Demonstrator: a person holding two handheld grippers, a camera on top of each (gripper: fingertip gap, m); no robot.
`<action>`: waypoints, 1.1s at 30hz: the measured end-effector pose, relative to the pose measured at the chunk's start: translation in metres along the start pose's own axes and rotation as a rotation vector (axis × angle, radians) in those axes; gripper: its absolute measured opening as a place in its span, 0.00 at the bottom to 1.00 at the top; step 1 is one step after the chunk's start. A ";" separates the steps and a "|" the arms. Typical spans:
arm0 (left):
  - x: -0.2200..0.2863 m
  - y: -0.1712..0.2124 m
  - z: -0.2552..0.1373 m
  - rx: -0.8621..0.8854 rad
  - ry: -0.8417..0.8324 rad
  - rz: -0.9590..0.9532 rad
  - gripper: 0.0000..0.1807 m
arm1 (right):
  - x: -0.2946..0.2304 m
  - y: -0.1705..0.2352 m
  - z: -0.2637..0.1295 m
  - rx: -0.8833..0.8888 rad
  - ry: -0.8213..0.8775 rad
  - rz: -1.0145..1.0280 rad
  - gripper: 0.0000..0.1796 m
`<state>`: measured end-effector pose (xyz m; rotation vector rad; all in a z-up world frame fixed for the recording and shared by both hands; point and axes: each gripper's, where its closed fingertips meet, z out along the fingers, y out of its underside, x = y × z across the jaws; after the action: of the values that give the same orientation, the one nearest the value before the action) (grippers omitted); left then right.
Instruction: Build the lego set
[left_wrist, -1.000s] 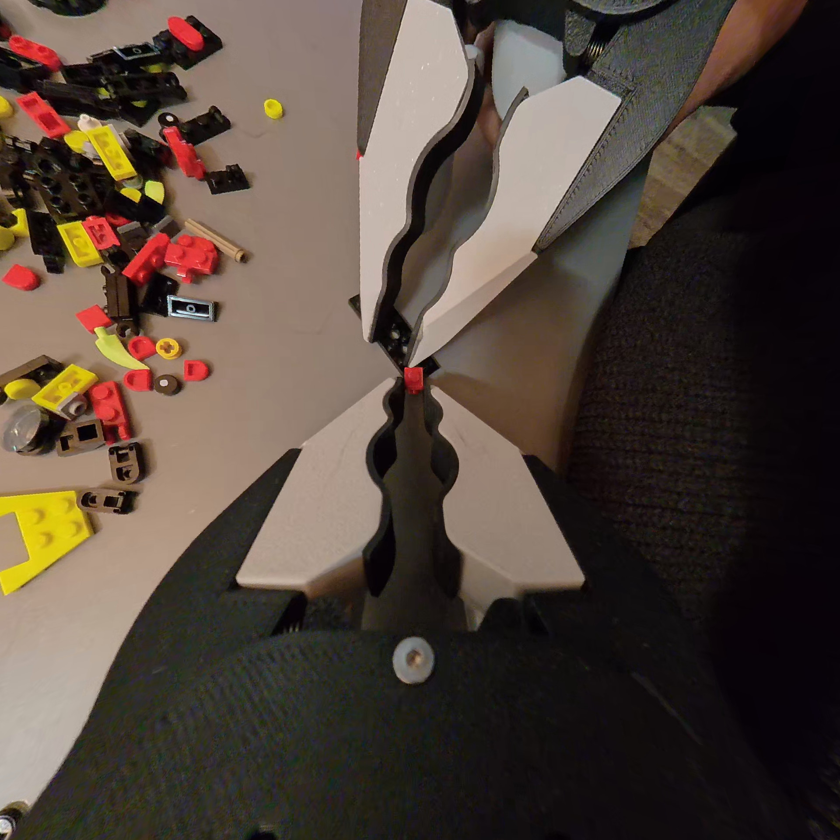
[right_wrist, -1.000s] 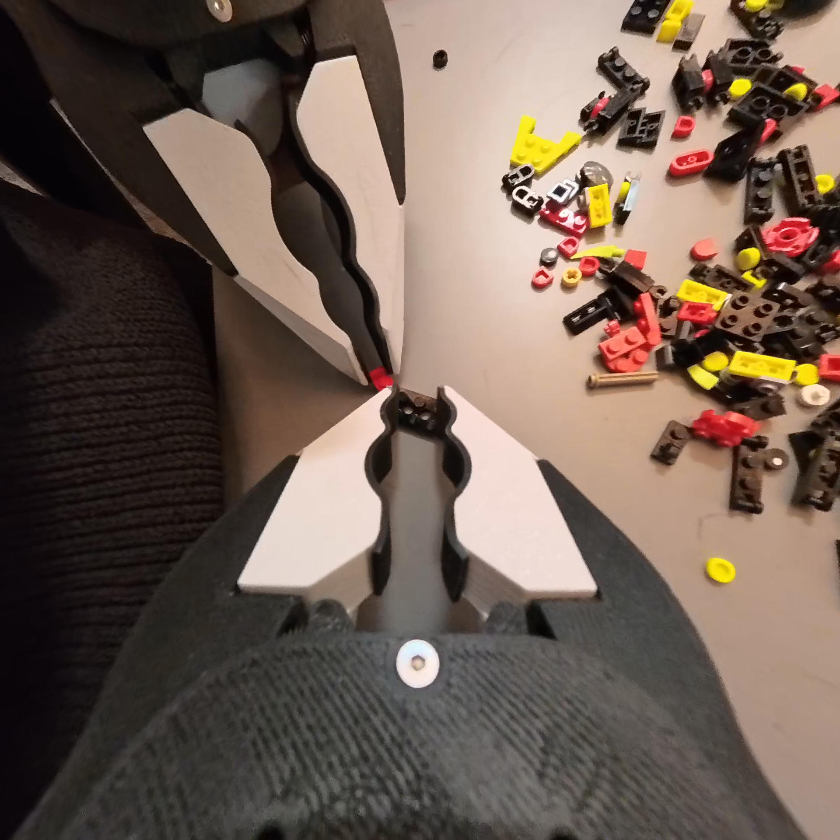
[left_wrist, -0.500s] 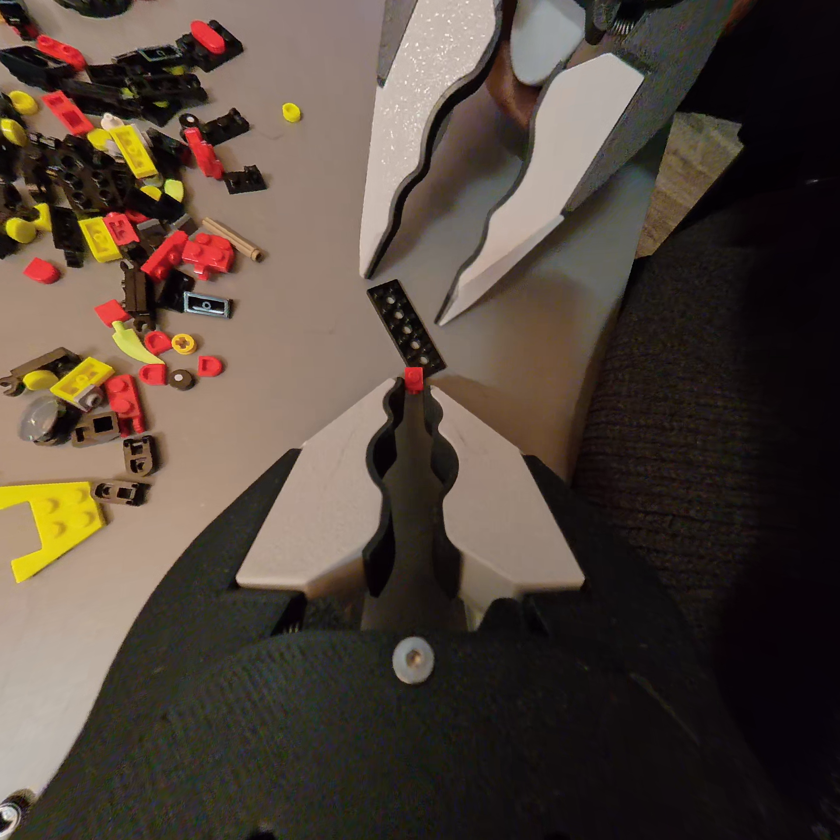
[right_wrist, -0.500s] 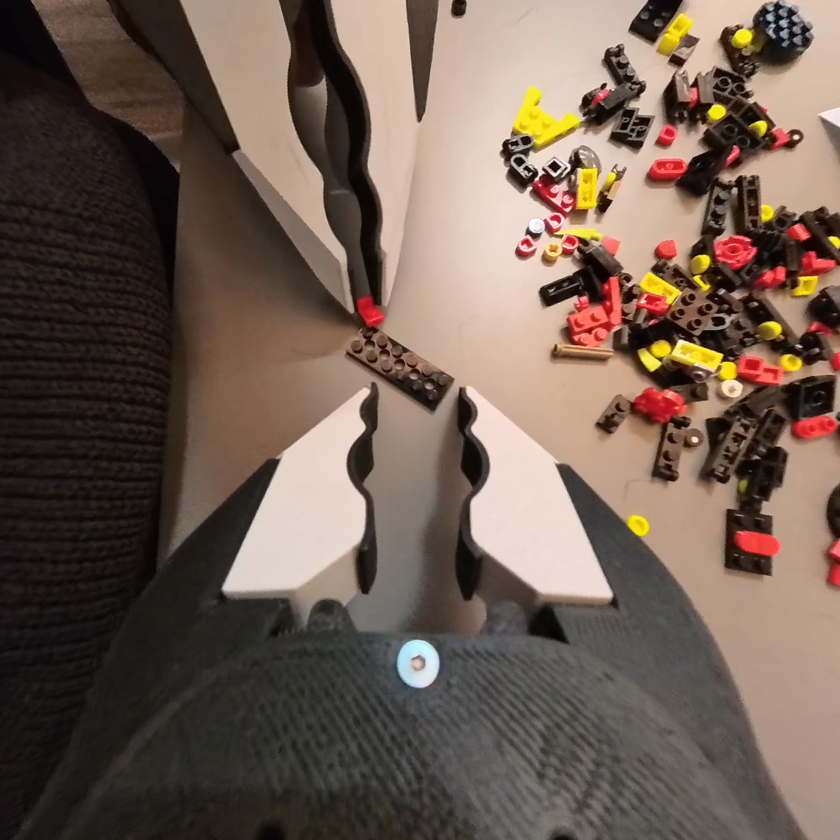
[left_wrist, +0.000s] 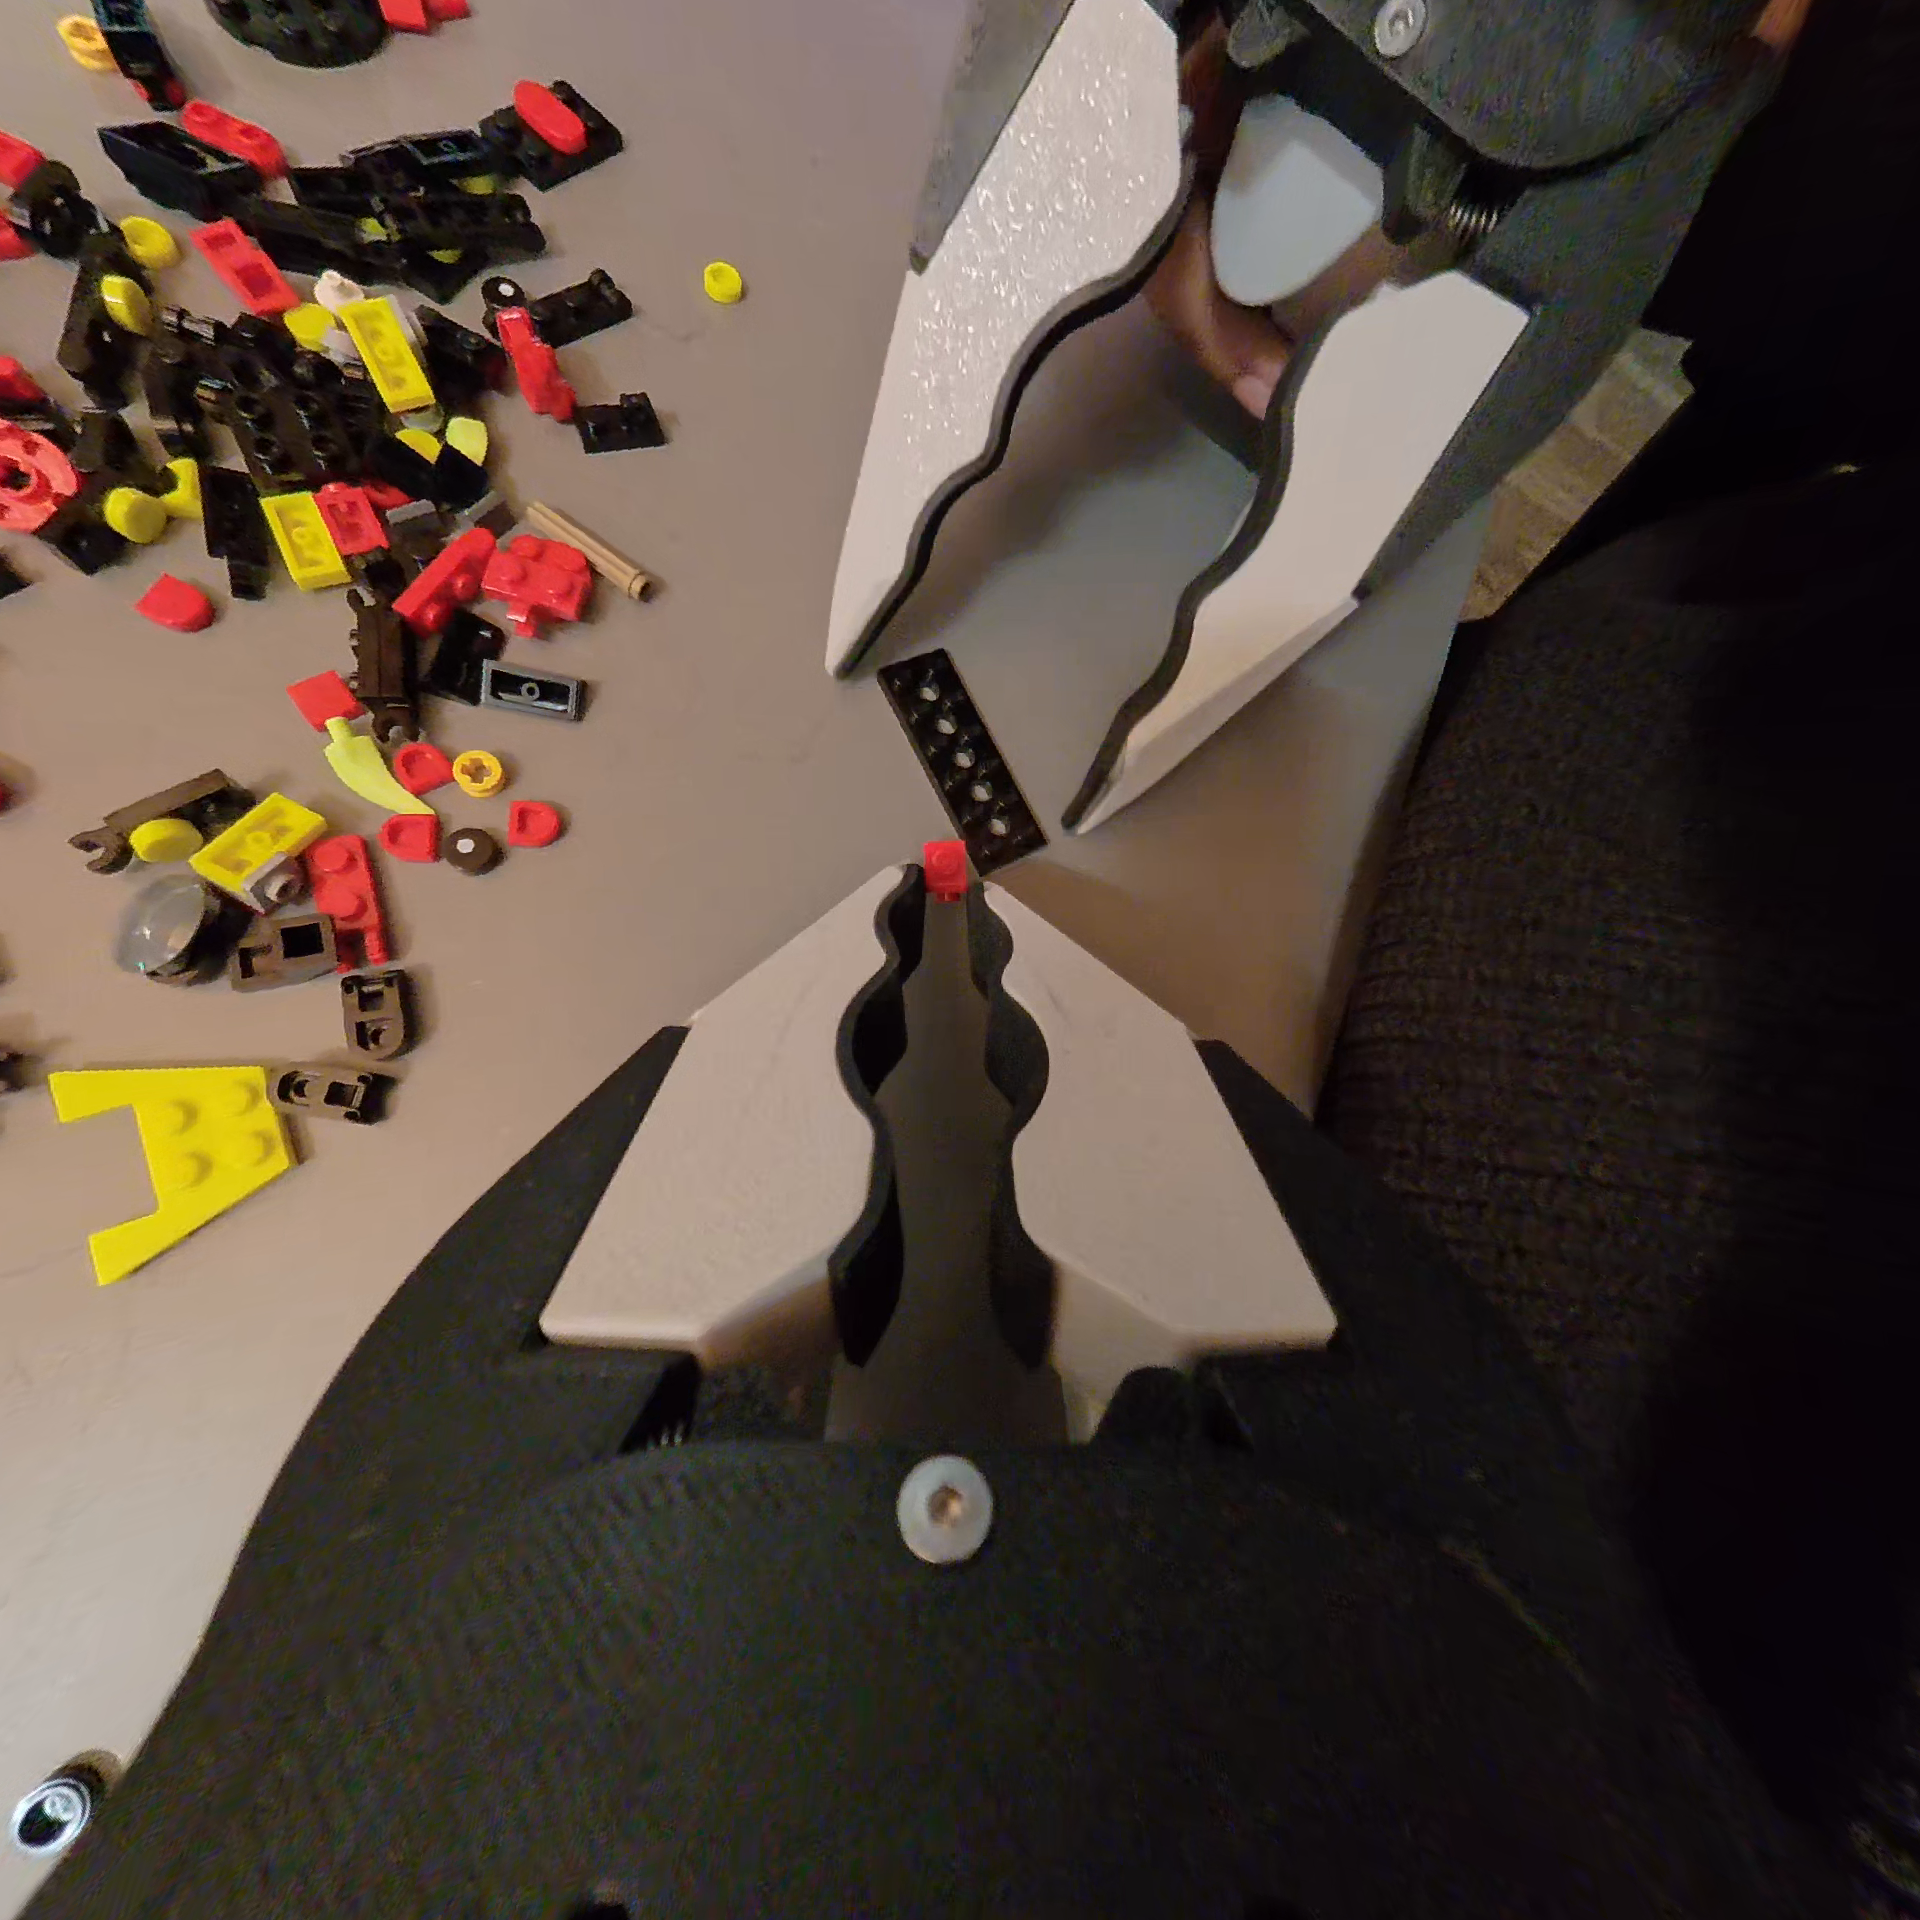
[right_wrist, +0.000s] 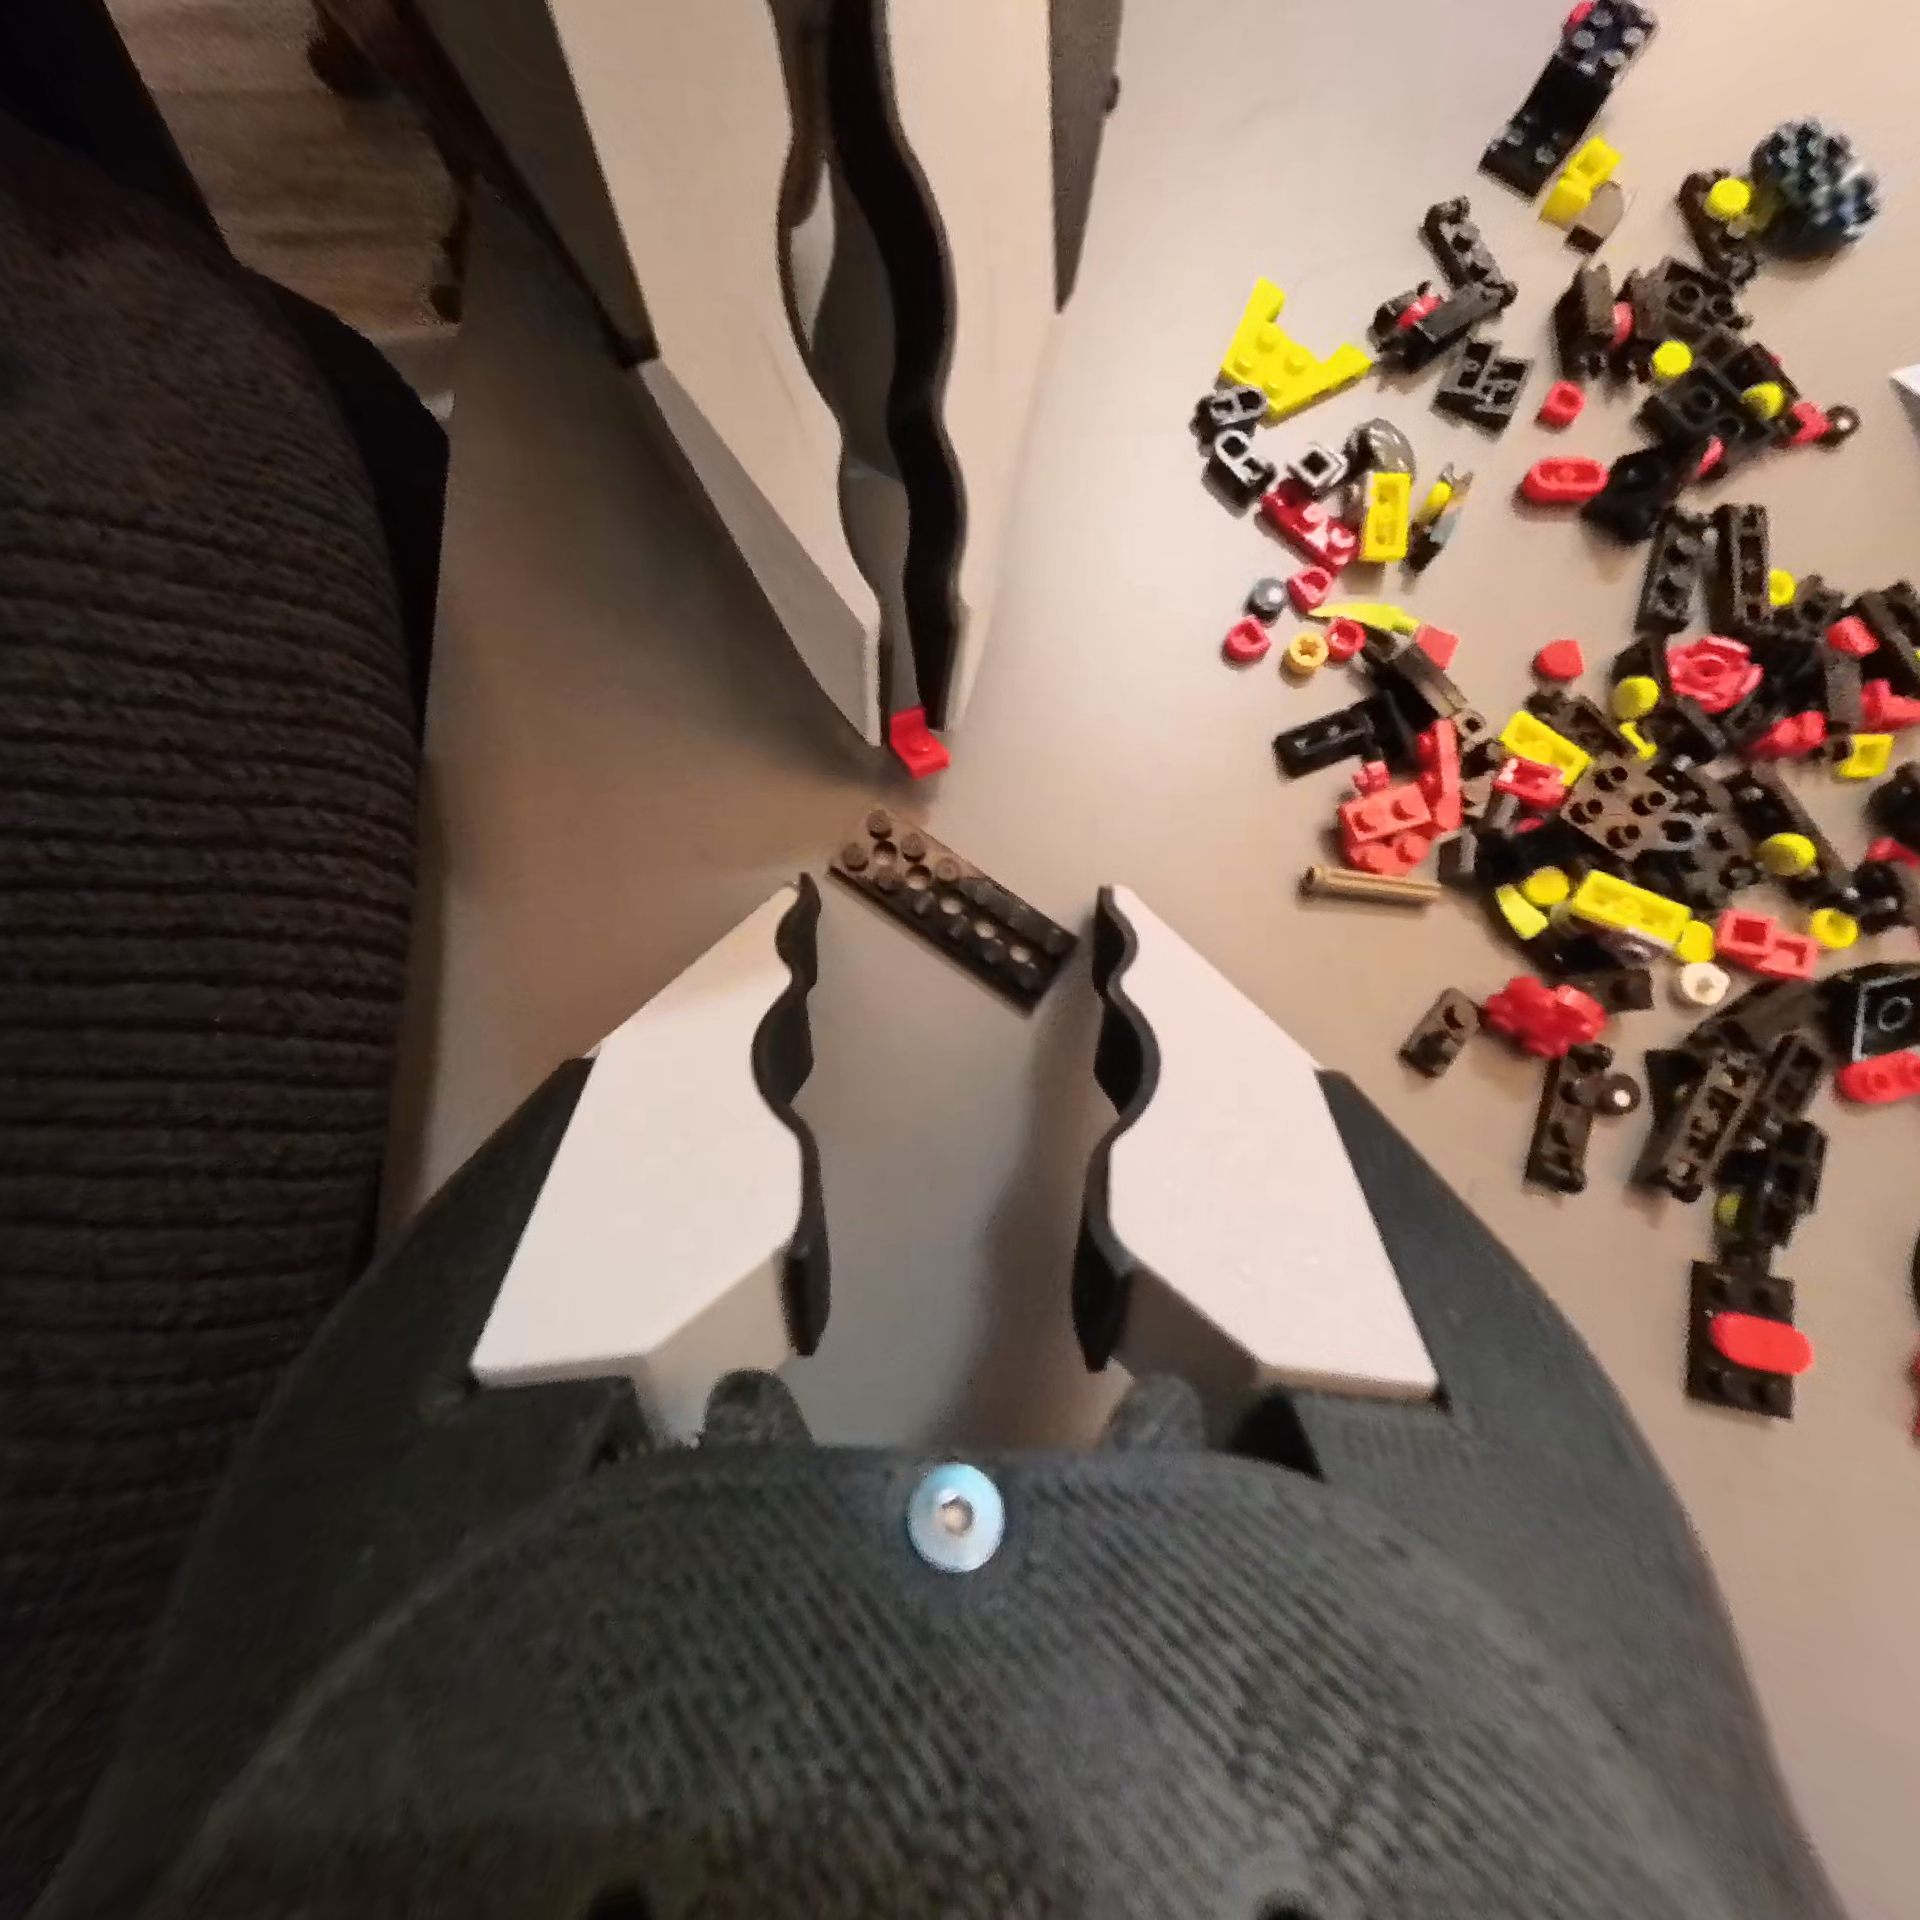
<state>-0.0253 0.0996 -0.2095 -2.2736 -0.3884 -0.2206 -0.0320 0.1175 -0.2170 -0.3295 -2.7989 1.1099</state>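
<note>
Right gripper (right_wrist: 951, 909) released the studded black plate (right_wrist: 951, 906) — jaws spread; left gripper (left_wrist: 943, 878) pinches a red stud (left_wrist: 943, 865).

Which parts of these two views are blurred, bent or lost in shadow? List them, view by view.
Left wrist view: sharp on the black plate and the red piece held by the left gripper; the right side falls into near-black shadow; the table edge bows from the wide lens.
Right wrist view: slightly motion-blurred, worst on the brick pile; warmer tint; the open right gripper is soft-edged.

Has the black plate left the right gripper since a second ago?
Yes. The black plate lies on the table, beside the left gripper's red piece; the right gripper is open.
</note>
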 end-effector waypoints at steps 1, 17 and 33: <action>0.000 0.000 0.000 0.002 0.002 -0.002 0.03 | -0.002 -0.001 0.001 0.003 -0.003 -0.007 0.28; -0.004 -0.002 -0.002 0.015 -0.009 -0.009 0.03 | 0.018 -0.002 0.001 -0.016 0.067 0.247 0.08; -0.015 -0.007 0.005 0.020 -0.080 0.068 0.03 | 0.018 -0.002 0.003 -0.025 0.101 0.159 0.08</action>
<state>-0.0415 0.1046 -0.2121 -2.2768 -0.3522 -0.0901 -0.0504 0.1179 -0.2172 -0.6021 -2.7390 1.0566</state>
